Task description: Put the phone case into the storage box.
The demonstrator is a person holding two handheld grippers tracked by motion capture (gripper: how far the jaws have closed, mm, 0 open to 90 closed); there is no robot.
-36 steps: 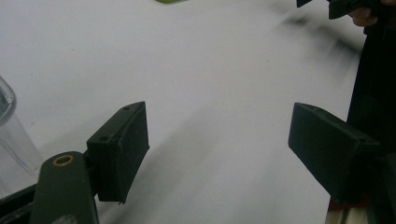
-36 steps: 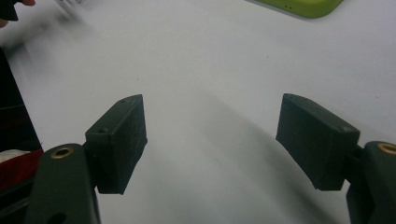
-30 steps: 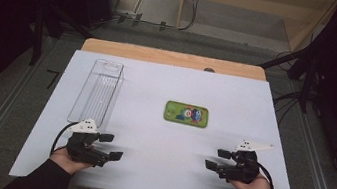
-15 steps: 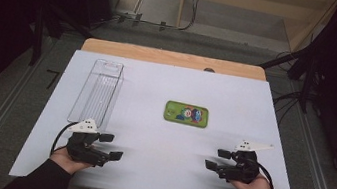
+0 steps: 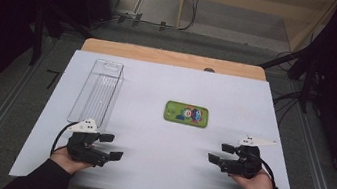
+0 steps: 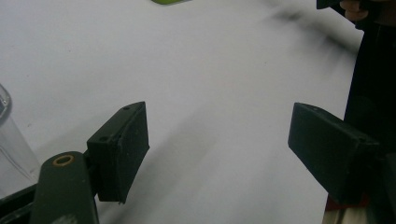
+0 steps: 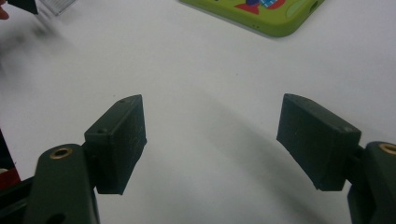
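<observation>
**Green case and clear bin on the white table**

A flat green case (image 5: 186,114) with a cartoon print lies face up at the centre, long side across. At its 9 o'clock, well apart, a clear plastic bin (image 5: 96,93) stands open-topped, long axis toward 12.

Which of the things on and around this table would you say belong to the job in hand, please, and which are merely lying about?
Belonging to the job:
- green case, flat mid-table
- clear plastic box, far left of the sheet
- left gripper, open
- right gripper, open

Lying about:
- cables on the floor beyond the table
- small dark piece on the floor at left
</observation>
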